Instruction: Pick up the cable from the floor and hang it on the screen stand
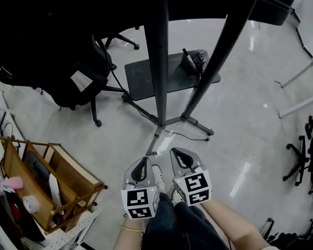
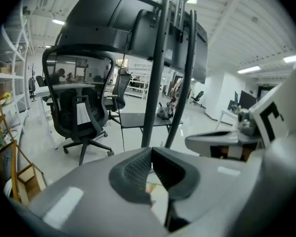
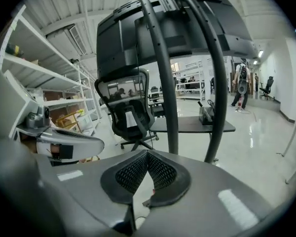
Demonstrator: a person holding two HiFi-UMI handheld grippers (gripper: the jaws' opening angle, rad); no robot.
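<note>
The screen stand rises just ahead of me on two dark poles, with spread feet on the floor and the dark screen across the top of the head view. A thin black cable lies on the pale floor, running from the stand's base to a small plug on the right. My left gripper and right gripper are side by side low in the view, above my legs and short of the stand's feet. Both are shut and hold nothing. In the gripper views, the left gripper and right gripper point at the stand.
A black office chair stands left of the stand. A wooden rack with small items is at lower left. The stand's black shelf carries a small device. White table legs and another chair base are on the right.
</note>
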